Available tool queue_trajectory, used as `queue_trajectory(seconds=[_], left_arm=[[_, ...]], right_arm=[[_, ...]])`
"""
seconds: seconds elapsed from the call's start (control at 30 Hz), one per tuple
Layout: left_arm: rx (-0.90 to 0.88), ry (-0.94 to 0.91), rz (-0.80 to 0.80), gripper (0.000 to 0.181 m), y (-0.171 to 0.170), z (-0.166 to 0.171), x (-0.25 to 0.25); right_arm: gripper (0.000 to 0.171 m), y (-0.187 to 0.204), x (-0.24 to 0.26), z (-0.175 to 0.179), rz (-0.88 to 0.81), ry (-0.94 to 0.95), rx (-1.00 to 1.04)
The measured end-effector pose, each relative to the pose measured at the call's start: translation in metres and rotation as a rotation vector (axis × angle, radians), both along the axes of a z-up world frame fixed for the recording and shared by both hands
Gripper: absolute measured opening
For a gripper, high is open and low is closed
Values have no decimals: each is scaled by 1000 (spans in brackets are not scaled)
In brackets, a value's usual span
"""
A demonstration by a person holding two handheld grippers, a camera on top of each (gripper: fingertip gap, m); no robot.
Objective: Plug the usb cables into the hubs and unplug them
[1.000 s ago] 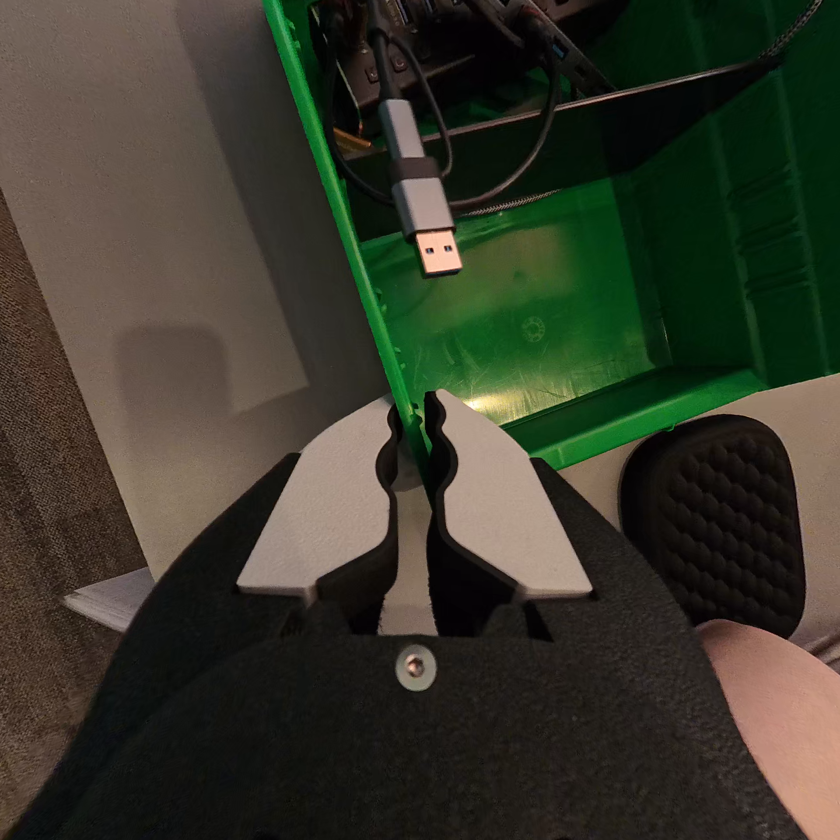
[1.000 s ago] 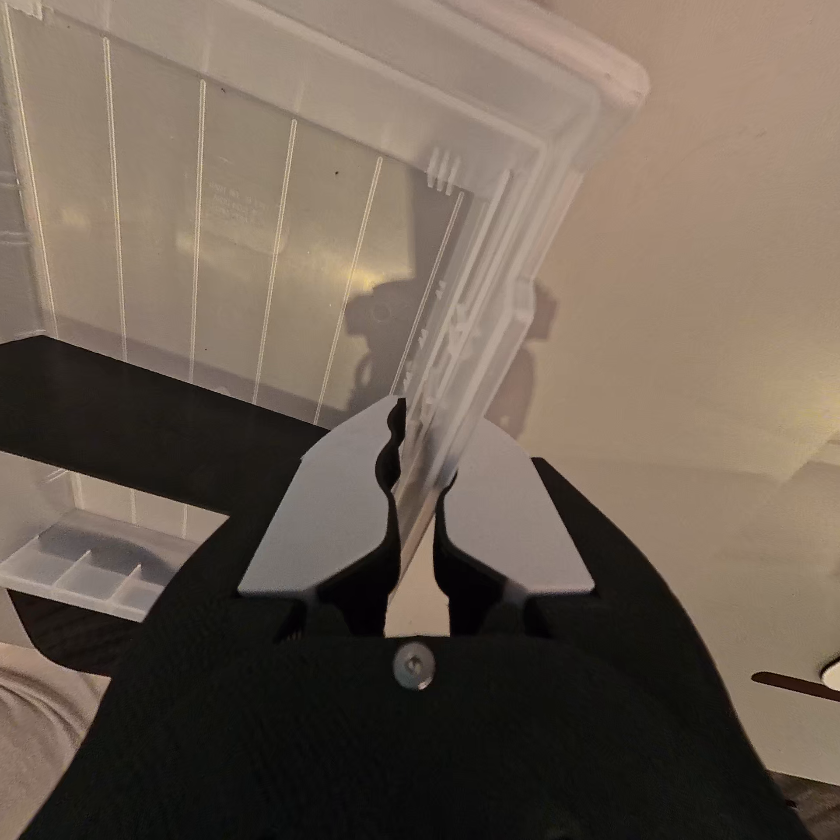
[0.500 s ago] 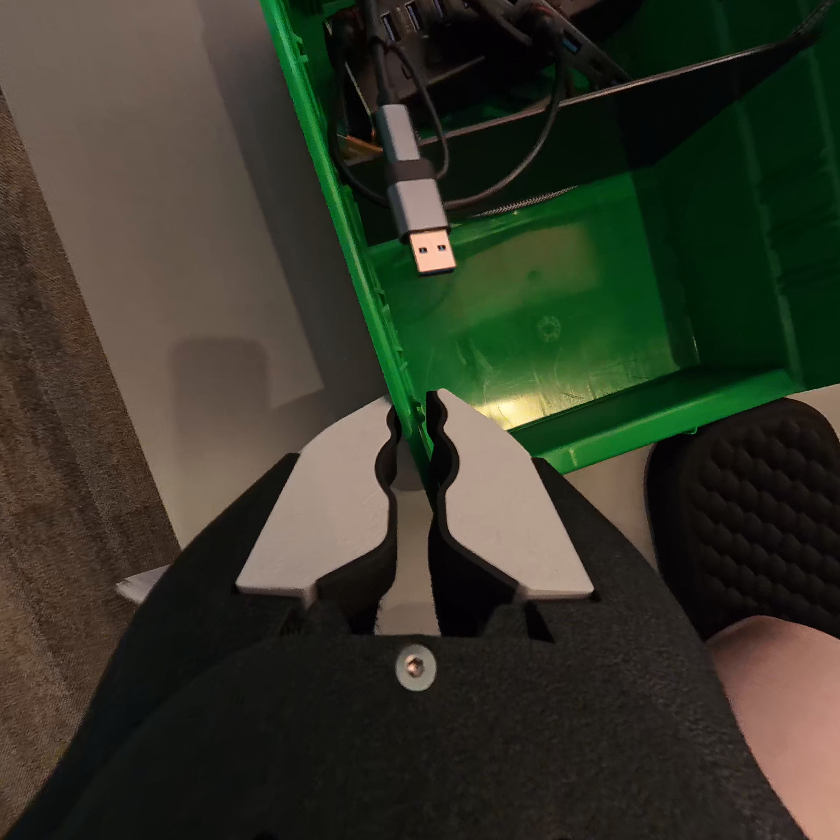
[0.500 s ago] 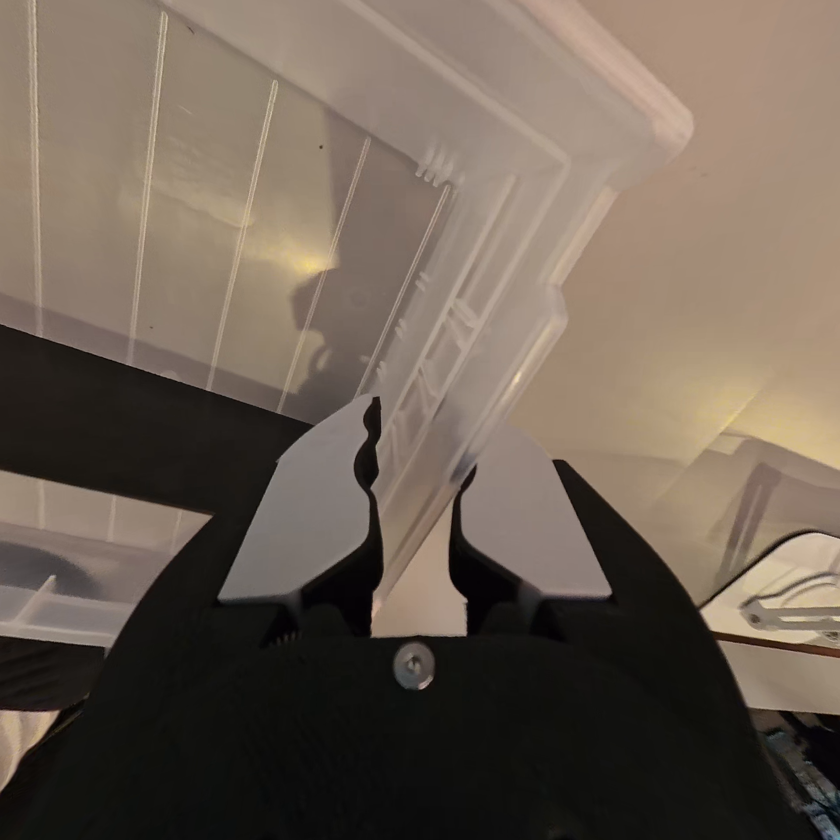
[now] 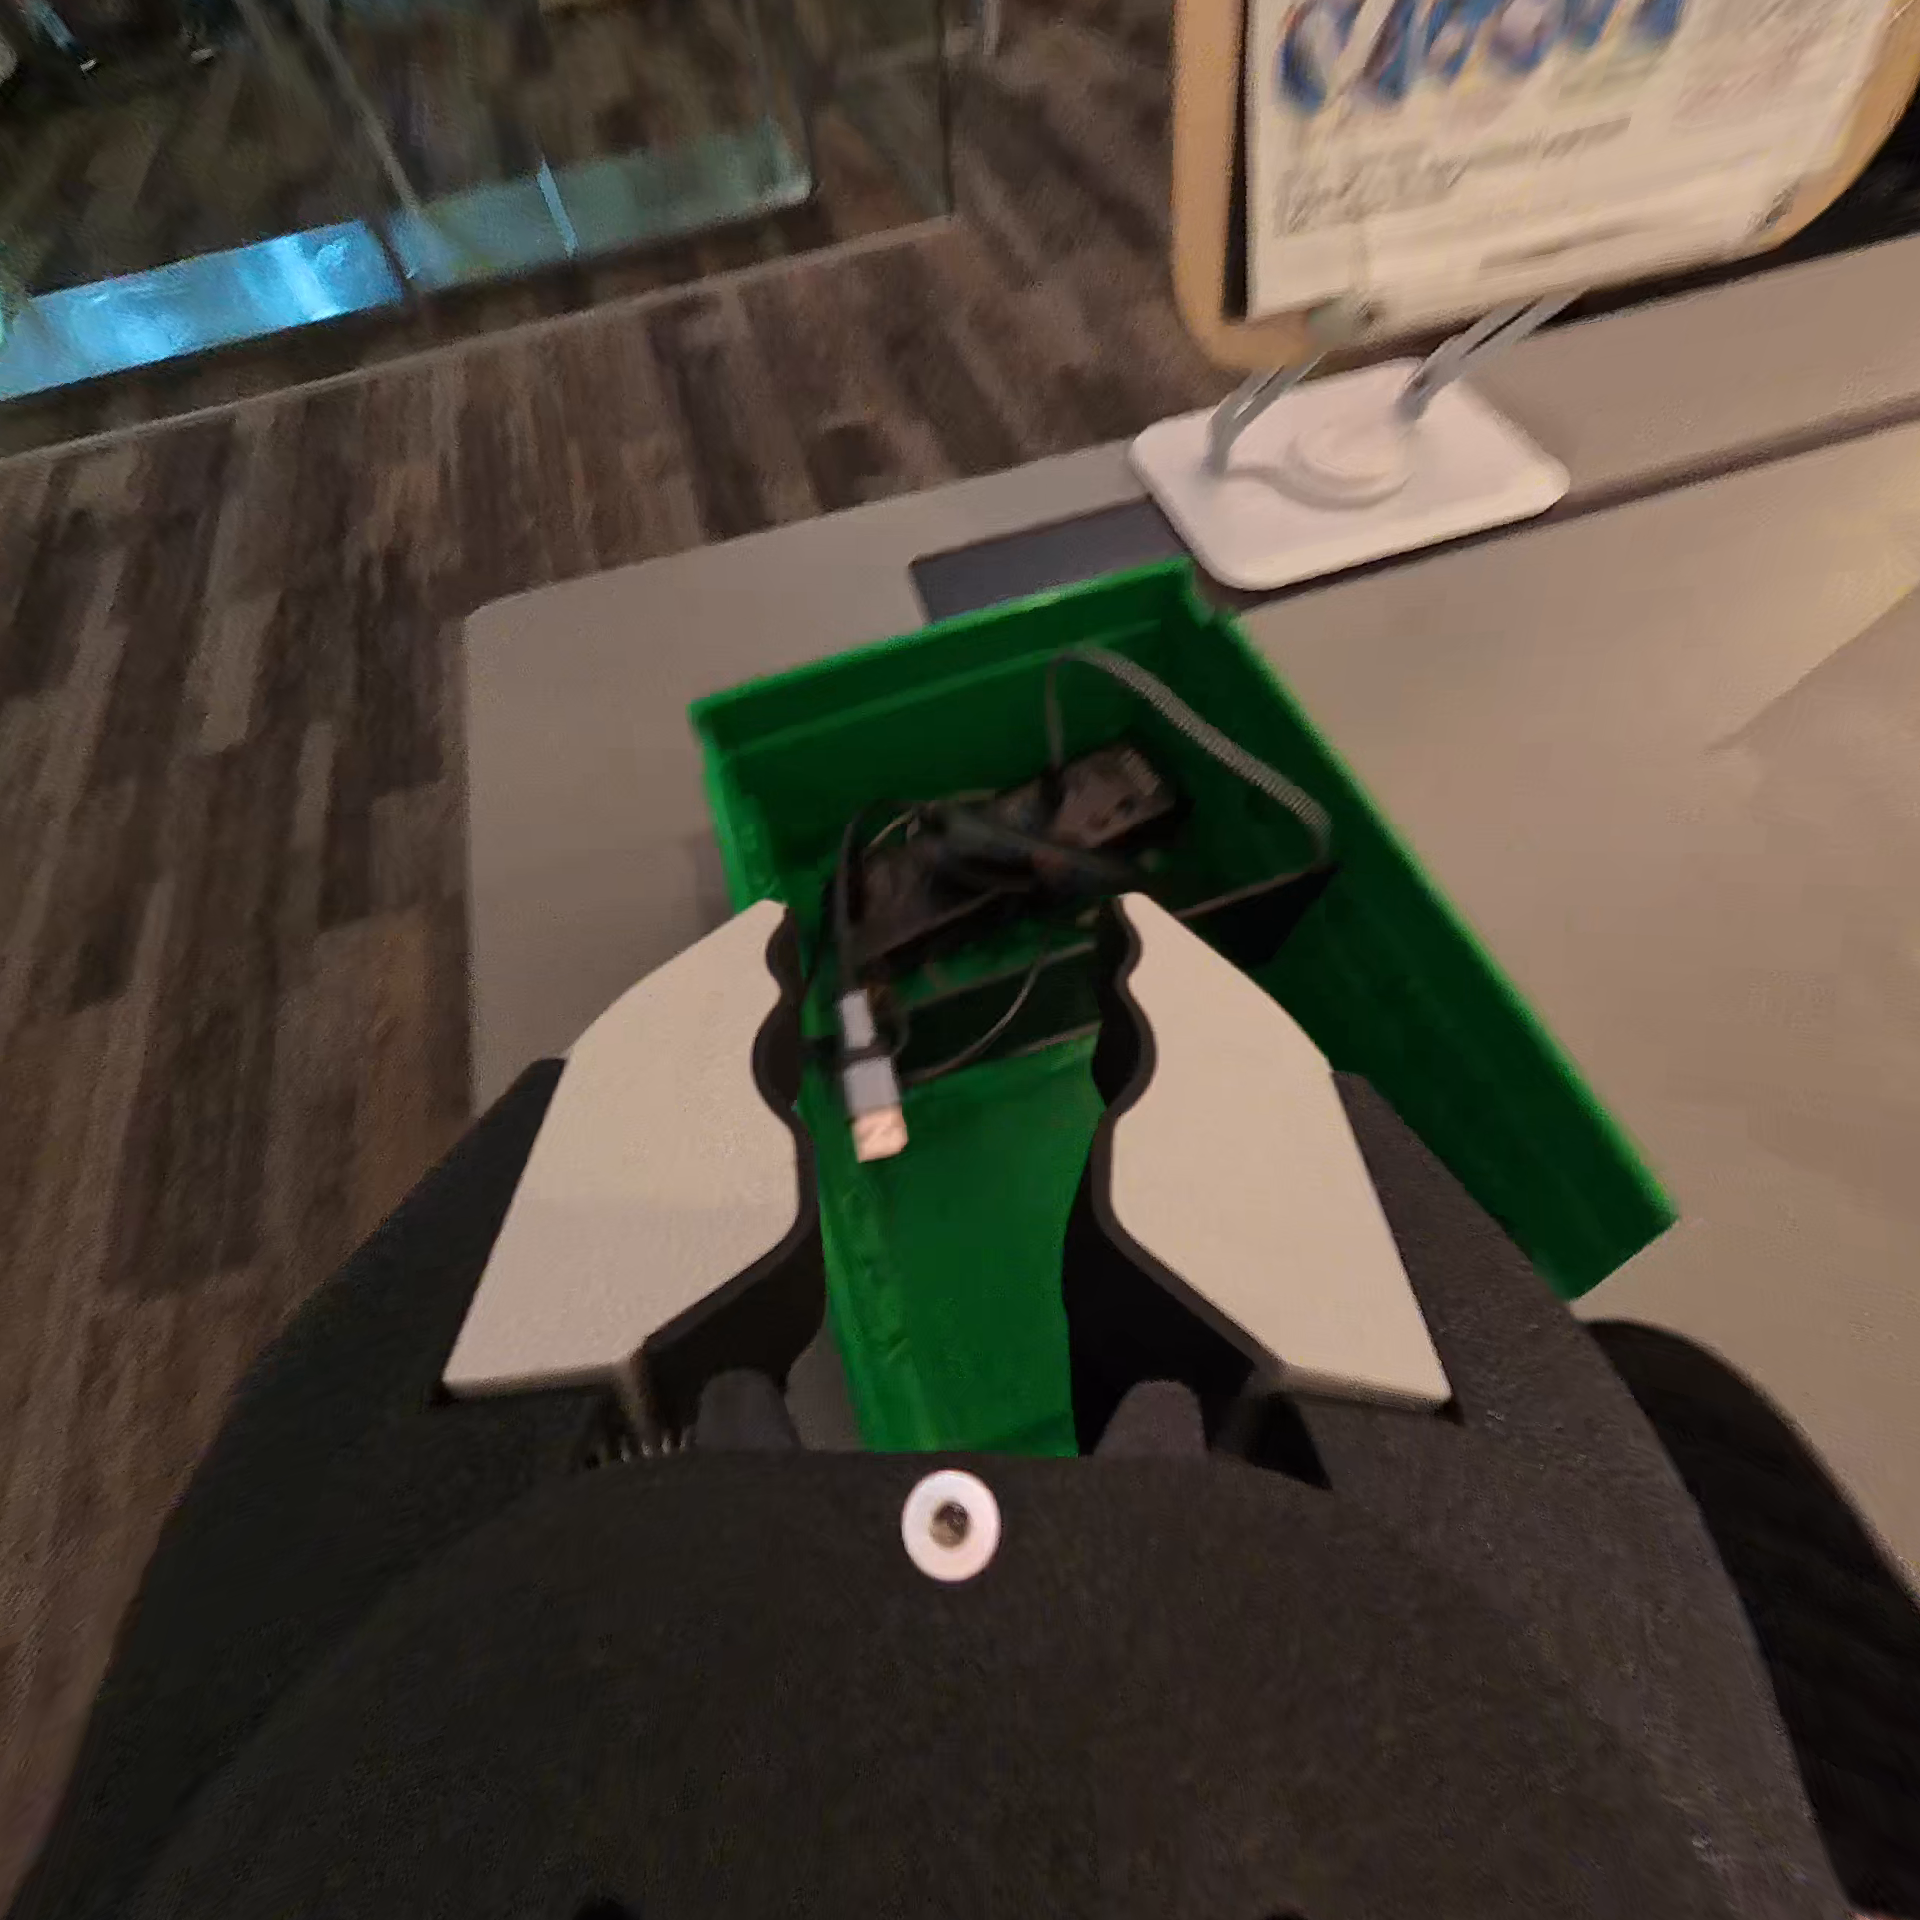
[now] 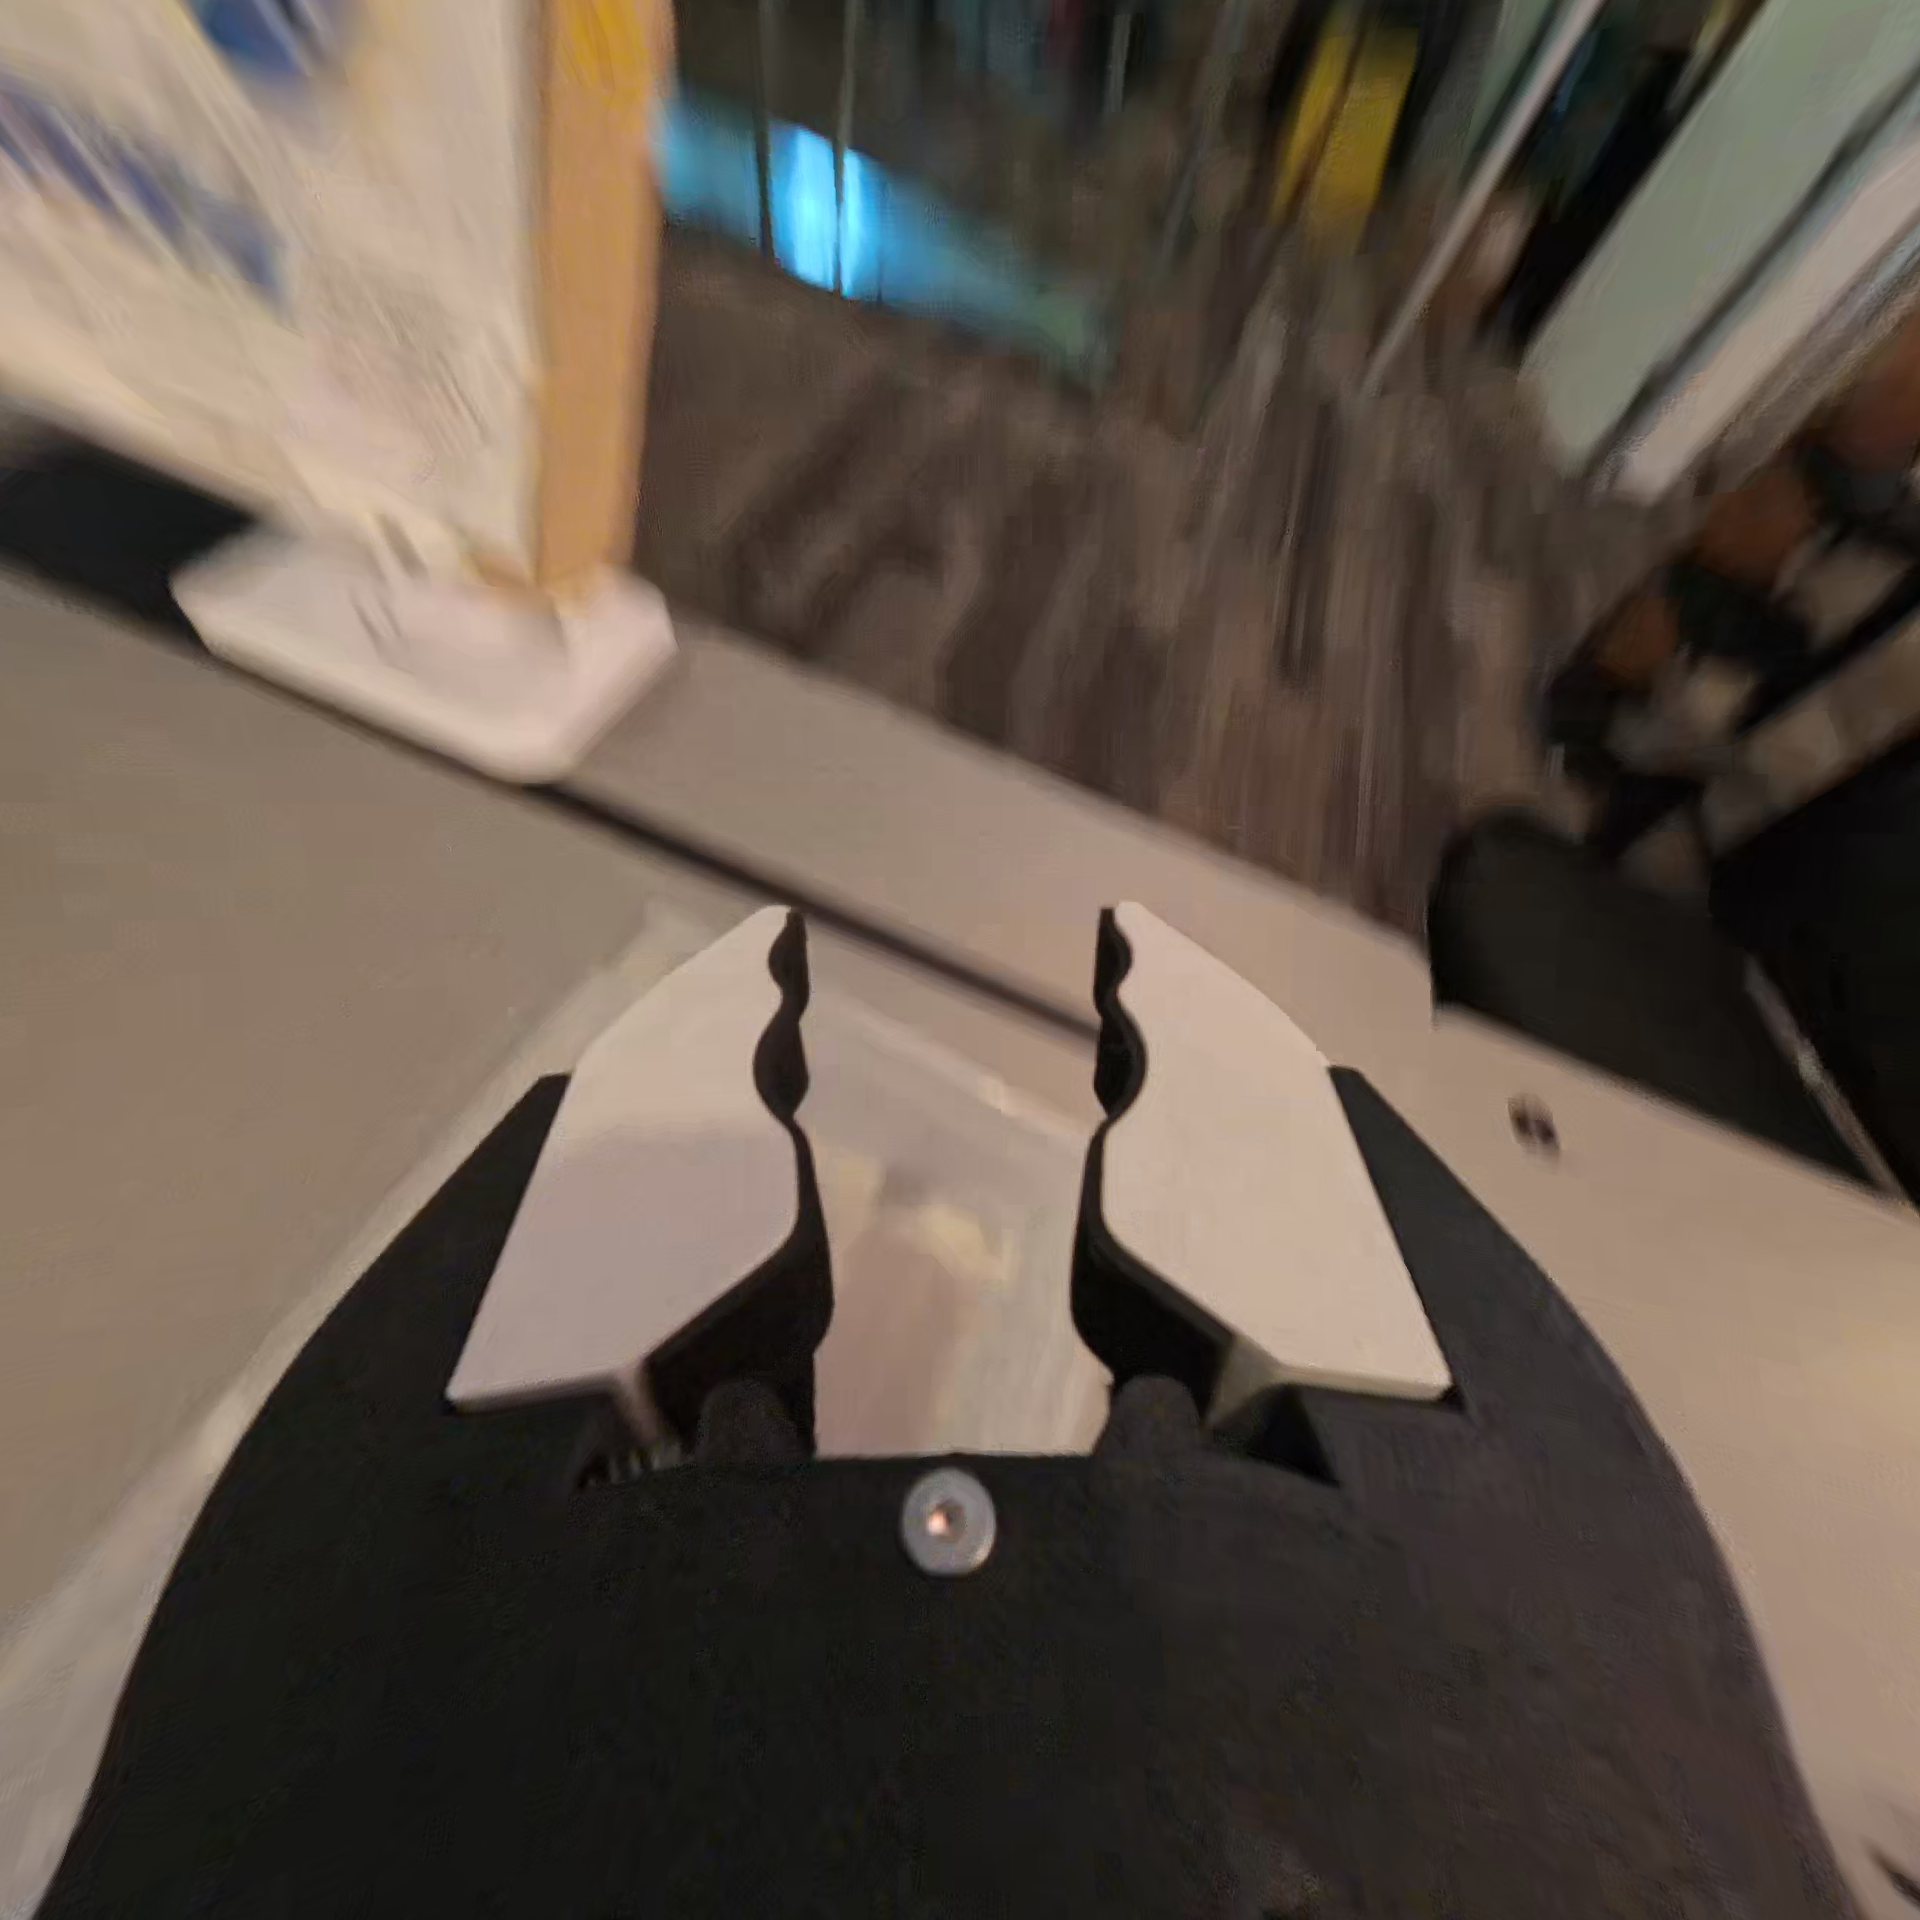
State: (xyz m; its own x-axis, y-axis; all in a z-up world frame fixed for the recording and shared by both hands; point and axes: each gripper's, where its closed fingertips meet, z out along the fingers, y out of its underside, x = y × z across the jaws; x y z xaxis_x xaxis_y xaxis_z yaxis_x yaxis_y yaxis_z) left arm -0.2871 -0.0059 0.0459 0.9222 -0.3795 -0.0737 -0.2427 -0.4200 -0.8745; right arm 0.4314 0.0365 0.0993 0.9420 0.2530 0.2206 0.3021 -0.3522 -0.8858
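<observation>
Left gripper [image 5: 951, 914], jaws apart, empty; green bin [image 5: 1403, 997] mid-frame holding USB plug [image 5: 871, 1091]. Right gripper [image 6: 948, 920], jaws apart, empty.

My left gripper [image 5: 951, 914] is spread wide, its two grey fingers [image 5: 665, 1143] well apart and nothing between the dark pads; it points forward and tilts down. My right gripper [image 6: 948, 920] is spread just as wide and grips nothing, held at a shallower angle, its grey fingers [image 6: 1236, 1164] sharp against a blurred view.
</observation>
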Motion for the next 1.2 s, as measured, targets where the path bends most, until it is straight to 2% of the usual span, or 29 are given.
queue_trajectory(seconds=[0.03,0.13,0.23,0.37,0.43,0.57,0.73,0.97,1.2], left_arm=[[-1,-45,-24,54,6,2,11],[-88,-126,-40,55,24,-7,36],[-227,-182,1,51,43,-28,52],[-396,-402,27,42,64,-48,76],[-461,-478,57,39,77,-61,82],[-560,-344,166,40,97,-93,67],[-632,-238,268,40,106,-108,51],[-791,-177,320,36,108,-135,50],[-872,-217,321,35,104,-146,55]], right_arm=[[56,-5,-18,28,26,57,144],[59,-34,-73,91,135,186,505],[52,-52,-117,115,199,127,661],[53,-47,-157,91,260,62,607],[48,-41,-171,81,320,47,646],[50,-24,-170,56,319,-6,514],[50,-26,-158,56,323,47,498],[50,-21,-141,51,271,73,462],[50,-19,-150,48,280,30,456]])
